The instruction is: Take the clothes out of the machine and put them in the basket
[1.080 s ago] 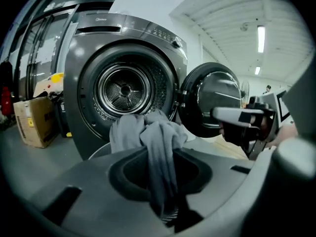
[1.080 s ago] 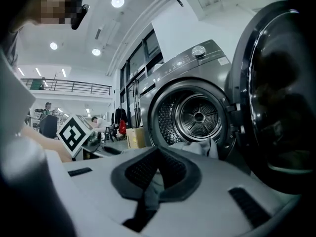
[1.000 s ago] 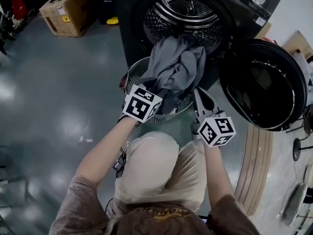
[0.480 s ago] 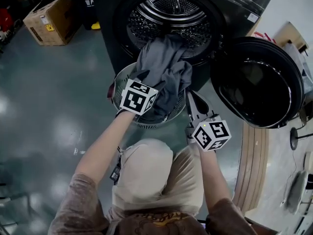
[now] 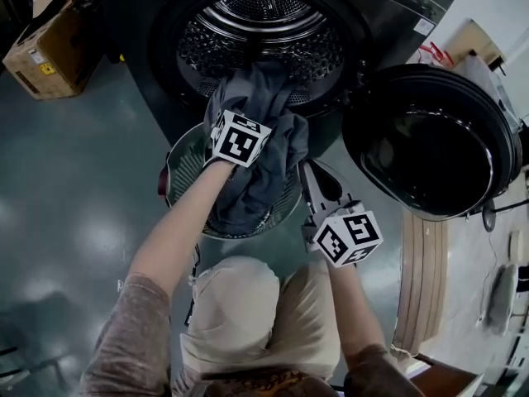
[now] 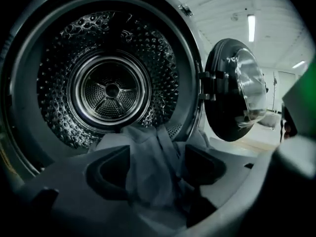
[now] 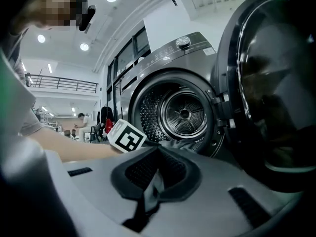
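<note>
Loosely, the left claw, jaws just opening wide, straddles the grey garment, which trails from drum into basket. The right claw, closed and empty, sits farther off at lower right.

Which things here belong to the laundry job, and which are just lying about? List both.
For the job: grey clothes, machine, its open door, basket.
Lying about: cardboard box on the left, tan box beyond the door.
</note>
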The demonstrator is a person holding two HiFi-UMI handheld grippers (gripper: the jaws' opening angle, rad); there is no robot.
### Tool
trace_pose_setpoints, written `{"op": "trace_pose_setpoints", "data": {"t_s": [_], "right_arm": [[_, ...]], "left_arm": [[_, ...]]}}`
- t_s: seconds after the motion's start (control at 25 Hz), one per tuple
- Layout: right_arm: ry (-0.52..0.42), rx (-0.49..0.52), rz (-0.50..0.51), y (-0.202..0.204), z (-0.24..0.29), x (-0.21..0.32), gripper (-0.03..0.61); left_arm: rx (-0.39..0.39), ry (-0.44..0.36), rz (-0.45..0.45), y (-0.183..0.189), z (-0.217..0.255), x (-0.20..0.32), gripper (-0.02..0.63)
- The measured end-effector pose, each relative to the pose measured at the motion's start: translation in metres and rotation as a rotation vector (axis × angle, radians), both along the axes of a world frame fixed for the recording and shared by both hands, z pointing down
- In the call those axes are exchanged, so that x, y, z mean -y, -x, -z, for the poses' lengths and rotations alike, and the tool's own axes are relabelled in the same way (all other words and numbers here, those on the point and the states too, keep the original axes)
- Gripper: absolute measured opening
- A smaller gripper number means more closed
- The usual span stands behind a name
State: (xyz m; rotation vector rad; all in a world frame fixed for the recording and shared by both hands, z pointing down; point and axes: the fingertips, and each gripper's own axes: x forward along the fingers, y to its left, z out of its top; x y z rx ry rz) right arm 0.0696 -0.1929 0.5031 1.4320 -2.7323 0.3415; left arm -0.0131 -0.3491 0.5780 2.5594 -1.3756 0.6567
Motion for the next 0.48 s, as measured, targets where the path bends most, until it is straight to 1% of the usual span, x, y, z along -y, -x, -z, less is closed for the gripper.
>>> {"op": "trace_pose_setpoints", "data": {"t_s": [0.16,0.28,0.36,0.48], "right_arm": [[0.006,0.002,-0.019,-0.003,-0.006,0.009,-0.003],[0.017,0.004,-0.032,-0.006,-0.01,0.015,-0.003],[0.027,0.006,-0.04,-0.01,-0.013,0.018,-0.003],[0.035,0.005,-0.055,-0.016,-0.015,0.021,-0.003]], "left_arm": [[0.005,0.01,0.003,-0.01,-0.014,0.024,0.348],[0.03,0.029,0.001,-0.013,-0.031,0.035,0.347],[0.053,0.02,0.014,-0.014,-0.037,0.038,0.339],[0.097,-0.013,0.047,-0.015,-0.038,0.041,0.322]]}}
